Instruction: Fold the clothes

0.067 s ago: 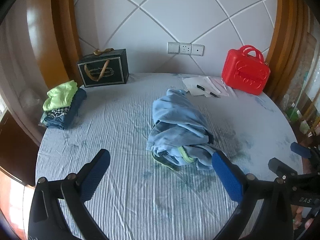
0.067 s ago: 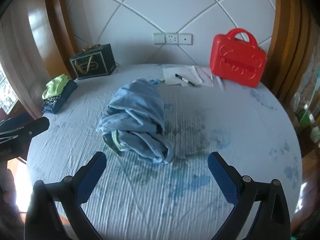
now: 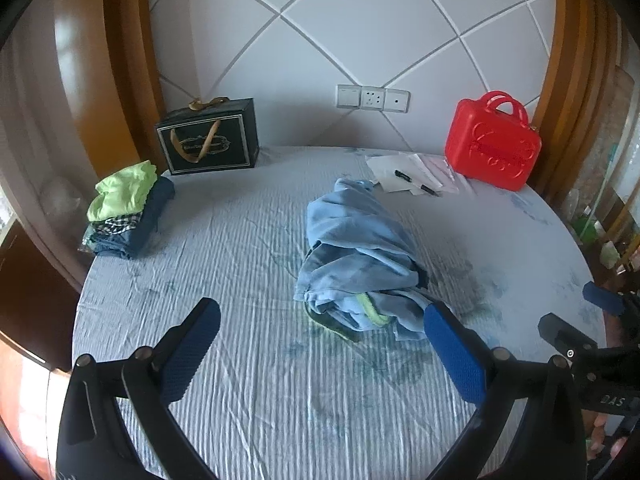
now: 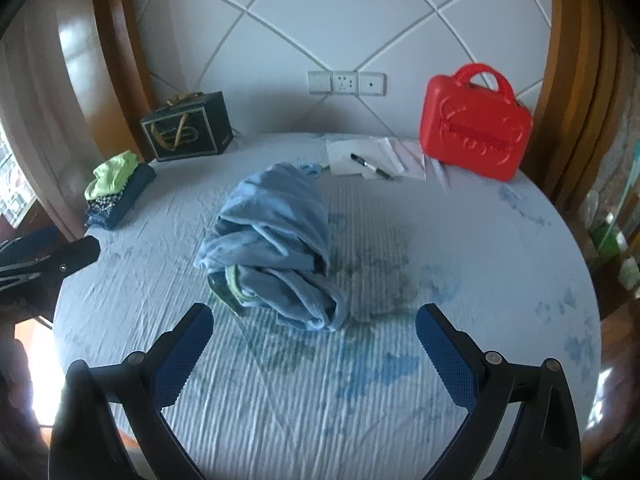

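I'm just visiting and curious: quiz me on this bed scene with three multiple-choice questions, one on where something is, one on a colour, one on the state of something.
1. Where does the pen lie?
A. on the white papers beside the case
B. on the folded stack
C. inside the dark gift box

2. What colour is the hard case by the wall?
A. green
B. red
C. black

3. How is the light blue garment in the middle of the bed?
A. neatly folded
B. hanging up
C. crumpled in a heap

Answers:
1 A, the pen rests across the sheets of paper next to the case.
2 B, the case with the handle is bright red in both views.
3 C, it lies bunched and twisted, and neither the left hand-held gripper nor the right hand-held gripper touches it; both stand open.
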The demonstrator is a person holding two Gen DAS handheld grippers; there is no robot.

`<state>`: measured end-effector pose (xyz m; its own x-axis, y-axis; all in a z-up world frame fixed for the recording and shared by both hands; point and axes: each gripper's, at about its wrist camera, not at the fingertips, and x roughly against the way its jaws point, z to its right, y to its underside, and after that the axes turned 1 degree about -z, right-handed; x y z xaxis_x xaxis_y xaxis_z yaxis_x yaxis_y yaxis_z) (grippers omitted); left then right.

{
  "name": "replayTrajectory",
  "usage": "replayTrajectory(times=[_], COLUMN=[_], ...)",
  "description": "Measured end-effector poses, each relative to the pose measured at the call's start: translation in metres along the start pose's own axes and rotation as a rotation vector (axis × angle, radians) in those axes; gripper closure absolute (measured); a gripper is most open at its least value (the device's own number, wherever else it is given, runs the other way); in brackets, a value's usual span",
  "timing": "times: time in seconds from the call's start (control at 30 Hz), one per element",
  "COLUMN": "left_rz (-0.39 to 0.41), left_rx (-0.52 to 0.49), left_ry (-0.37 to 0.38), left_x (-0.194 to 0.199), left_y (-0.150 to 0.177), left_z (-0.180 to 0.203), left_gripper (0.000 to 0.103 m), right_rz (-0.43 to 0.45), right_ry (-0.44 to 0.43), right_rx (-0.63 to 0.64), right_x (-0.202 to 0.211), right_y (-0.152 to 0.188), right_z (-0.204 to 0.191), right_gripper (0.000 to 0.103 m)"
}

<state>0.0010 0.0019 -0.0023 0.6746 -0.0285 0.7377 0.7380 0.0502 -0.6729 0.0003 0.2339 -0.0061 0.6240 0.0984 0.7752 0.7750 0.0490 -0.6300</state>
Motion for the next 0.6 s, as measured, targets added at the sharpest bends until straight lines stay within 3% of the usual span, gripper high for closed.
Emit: replayTrajectory(times=[0.27, 0.6], left_rz=[-0.074, -0.086], left_rx=[0.003, 0.003], left_ry=[-0.012, -0.058], left_x=[-0.006, -0.017], left_y=[-0.001, 0.003], left_z=[-0.003, 0.002], left_gripper=[0.000, 0.000], right_rz=[-0.041, -0.029], right_ry=[0.013, 0.020], right_rx=[0.020, -0.004], right_x=[-0.013, -0.011], right_y=[-0.003, -0.005], right_z=[-0.004, -0.002], right_gripper=[0.000, 0.000])
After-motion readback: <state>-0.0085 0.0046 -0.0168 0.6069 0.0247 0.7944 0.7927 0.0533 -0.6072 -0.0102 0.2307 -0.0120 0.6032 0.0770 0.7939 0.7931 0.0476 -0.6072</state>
